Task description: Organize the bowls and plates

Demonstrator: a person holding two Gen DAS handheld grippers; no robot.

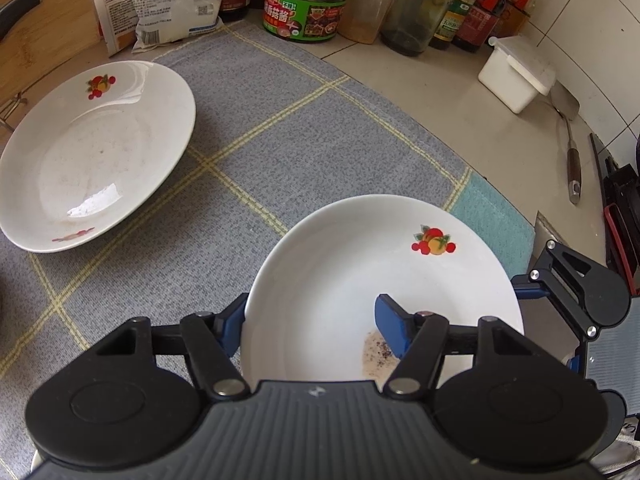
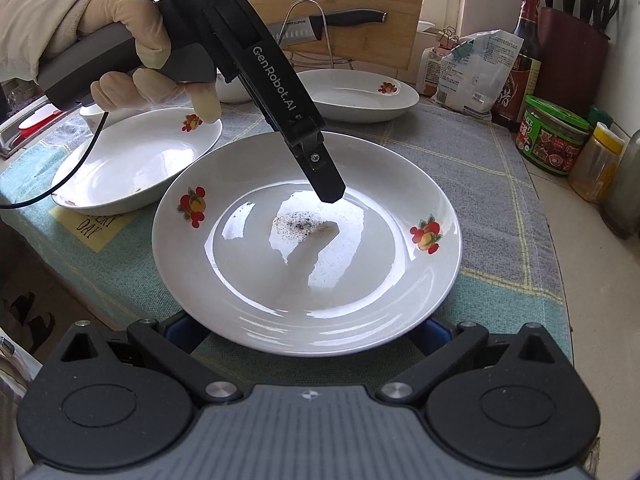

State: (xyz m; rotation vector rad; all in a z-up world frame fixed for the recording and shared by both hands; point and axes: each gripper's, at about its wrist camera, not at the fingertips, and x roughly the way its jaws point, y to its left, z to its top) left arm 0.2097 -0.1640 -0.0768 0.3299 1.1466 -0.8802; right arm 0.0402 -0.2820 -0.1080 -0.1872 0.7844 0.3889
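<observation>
Plates crowd my checked cloth (image 2: 480,168), jars (image 2: 552,136) far right; my left gripper (image 1: 316,330) straddles the soiled plate (image 2: 304,240) rim unclamped, my right gripper's (image 2: 308,332) fingers spread under its near edge.

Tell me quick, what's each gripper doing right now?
Left gripper: open, astride the rim of the white fruit-patterned ceramic plate.
Right gripper: open, fingertips hidden under that plate.

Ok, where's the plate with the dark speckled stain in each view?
Left wrist: the stained plate sits at the lower centre-right, close to the camera.
Right wrist: the same plate fills the centre of the picture.
Shared landmark: the green-lidded jar, top centre in the left wrist view and at the right edge in the right wrist view.
</observation>
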